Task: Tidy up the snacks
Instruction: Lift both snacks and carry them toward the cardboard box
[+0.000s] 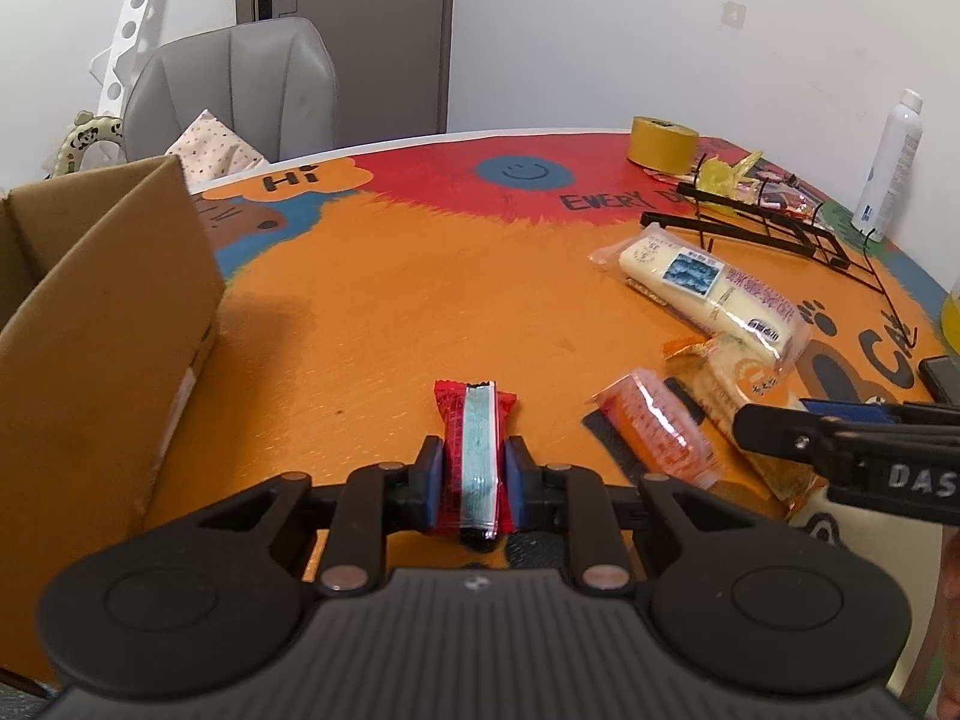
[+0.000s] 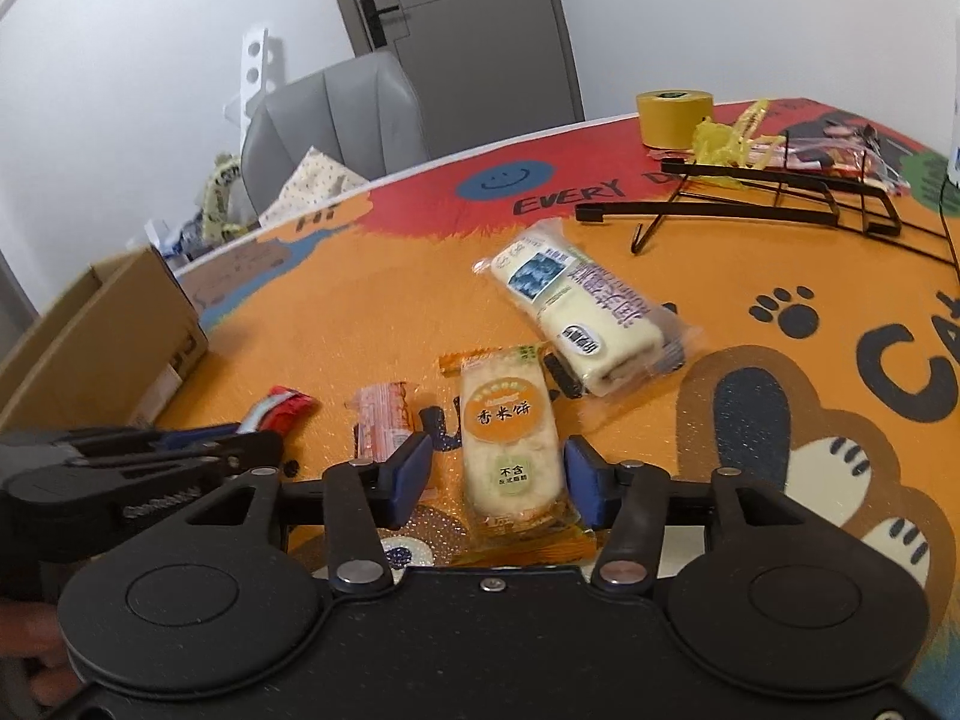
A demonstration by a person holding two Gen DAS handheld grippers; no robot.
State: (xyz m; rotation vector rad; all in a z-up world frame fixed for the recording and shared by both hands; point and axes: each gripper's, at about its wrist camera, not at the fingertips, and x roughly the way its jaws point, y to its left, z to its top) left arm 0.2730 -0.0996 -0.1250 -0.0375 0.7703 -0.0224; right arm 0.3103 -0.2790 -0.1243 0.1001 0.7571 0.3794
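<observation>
Red-wrapper snack: small red packet (image 1: 474,456) with a pale blue back seam, pinched across its width between the blue pads of the left gripper (image 1: 474,474); far end sticks out over the orange tablecloth (image 1: 390,312).
Left tool: clamped on the red packet.
Right tool: right gripper (image 2: 498,477) has jaws apart, straddling the rice cracker pack (image 2: 510,438); pads not touching it.
Other snacks: orange-pink packet (image 2: 384,414) just beside the rice crackers; long white bread pack (image 2: 588,312) further back.
Destination (my guess): cardboard box (image 1: 102,324) at the left table edge.
Handling: film packs look light and slippery; crackers likely brittle. Grip across the narrow width, mid-length, gently.
Left view only: grip on the red packet, box wall close up.
Right view only: cracker label, open gap at both pads; the left tool's grip is seen only side-on.
</observation>
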